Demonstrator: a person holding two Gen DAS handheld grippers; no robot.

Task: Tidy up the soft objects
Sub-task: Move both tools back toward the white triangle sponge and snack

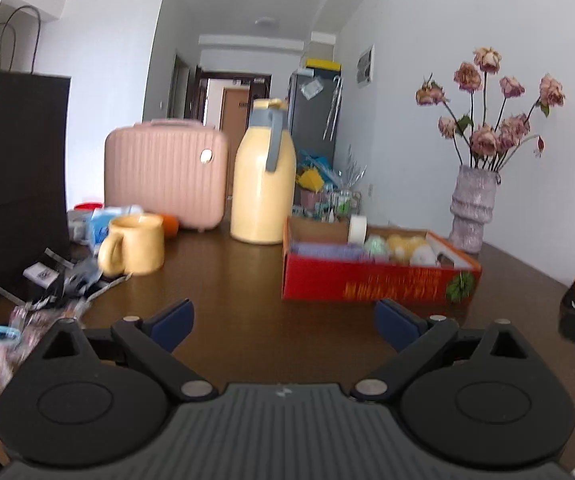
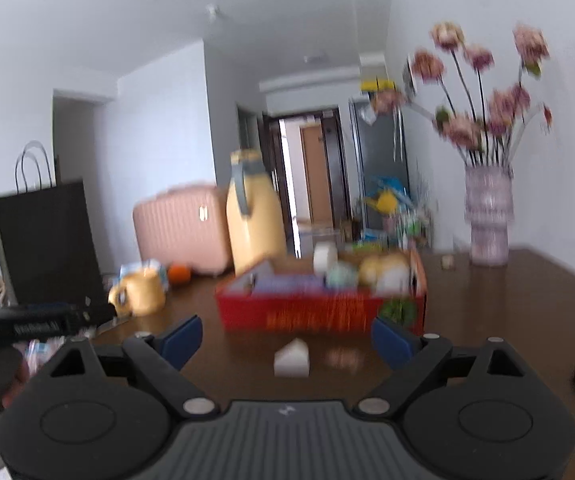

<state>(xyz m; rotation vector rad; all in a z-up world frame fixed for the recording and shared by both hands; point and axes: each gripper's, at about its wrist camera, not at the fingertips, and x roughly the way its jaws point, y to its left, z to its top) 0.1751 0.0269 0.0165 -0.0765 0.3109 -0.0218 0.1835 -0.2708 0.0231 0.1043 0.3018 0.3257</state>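
Note:
A red cardboard box (image 1: 371, 282) sits on the dark wooden table (image 1: 239, 292) and holds soft items: a purple cloth (image 1: 323, 249), a green ball (image 1: 375, 246), a yellow plush (image 1: 405, 245) and a white plush (image 1: 423, 258). My left gripper (image 1: 285, 326) is open and empty, just in front of the box. The box (image 2: 319, 314) also shows in the right wrist view, blurred. My right gripper (image 2: 285, 340) is open and empty. A small white block (image 2: 292, 359) lies on the table between its fingers, in front of the box.
A yellow mug (image 1: 133, 245), a yellow thermos jug (image 1: 263, 174), a pink case (image 1: 165, 172) and a black paper bag (image 1: 13, 176) stand at the left and back. A vase of dried roses (image 1: 473, 210) stands right of the box. Clutter (image 1: 47, 288) lies at the left edge.

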